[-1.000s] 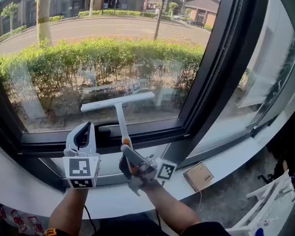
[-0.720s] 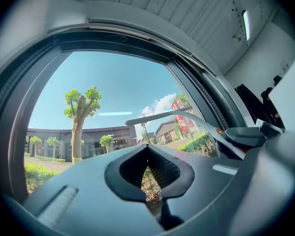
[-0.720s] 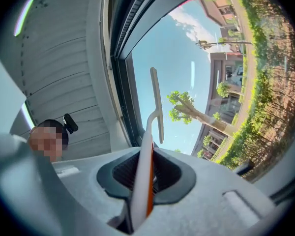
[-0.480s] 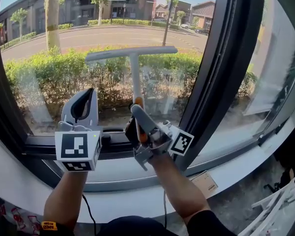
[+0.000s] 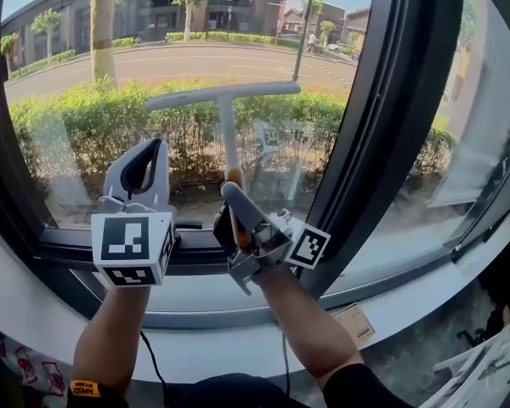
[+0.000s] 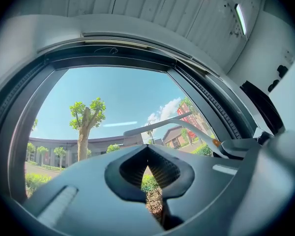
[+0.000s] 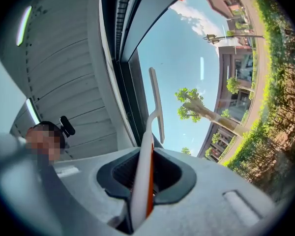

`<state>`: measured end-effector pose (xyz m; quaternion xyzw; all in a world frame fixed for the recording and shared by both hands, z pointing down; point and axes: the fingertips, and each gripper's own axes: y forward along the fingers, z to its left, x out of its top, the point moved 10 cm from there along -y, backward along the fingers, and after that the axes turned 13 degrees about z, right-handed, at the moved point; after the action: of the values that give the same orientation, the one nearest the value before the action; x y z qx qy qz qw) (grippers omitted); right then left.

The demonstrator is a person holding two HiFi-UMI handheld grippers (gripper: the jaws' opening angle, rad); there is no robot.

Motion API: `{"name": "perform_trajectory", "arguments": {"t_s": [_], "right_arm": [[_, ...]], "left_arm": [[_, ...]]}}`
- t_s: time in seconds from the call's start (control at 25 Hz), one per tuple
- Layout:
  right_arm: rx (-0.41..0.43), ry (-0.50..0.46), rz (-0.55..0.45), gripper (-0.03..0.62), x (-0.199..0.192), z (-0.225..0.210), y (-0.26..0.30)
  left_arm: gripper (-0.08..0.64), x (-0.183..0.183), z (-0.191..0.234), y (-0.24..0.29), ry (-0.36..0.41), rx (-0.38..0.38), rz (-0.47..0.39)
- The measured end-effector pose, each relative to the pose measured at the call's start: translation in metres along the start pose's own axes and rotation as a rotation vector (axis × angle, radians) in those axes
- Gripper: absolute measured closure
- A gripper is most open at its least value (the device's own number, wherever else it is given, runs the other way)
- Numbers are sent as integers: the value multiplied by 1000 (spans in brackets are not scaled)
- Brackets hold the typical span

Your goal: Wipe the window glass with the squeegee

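Wiping stroke in hand. Right gripper (image 5: 229, 195) fingers clamped on squeegee (image 5: 223, 96) handle, blade up at window glass (image 5: 85, 134), mid-pane. Left gripper (image 5: 143, 155) fingers closed, empty, alongside. Next, likely: draw blade down with even pressure.

Bright daylight through window glass (image 5: 153, 117), faint reflections on it; fisheye warp, dark vignetted corners; squeegee (image 7: 141, 181) handle blurry close-up.
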<state>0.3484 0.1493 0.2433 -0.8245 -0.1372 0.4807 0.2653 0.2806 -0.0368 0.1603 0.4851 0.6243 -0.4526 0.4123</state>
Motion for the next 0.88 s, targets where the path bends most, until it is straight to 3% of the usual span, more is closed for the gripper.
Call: {"name": "perform_trajectory", "arguments": {"t_s": [0.36,0.88], "right_arm": [[-28,47,10,546,-22,-5,-29],[-147,132,5,546,-82,-15,-91]], "left_arm": [[543,-41,-27,-1,-9,8,78],[543,-135,-58,-8,-112,-21,239]]}}
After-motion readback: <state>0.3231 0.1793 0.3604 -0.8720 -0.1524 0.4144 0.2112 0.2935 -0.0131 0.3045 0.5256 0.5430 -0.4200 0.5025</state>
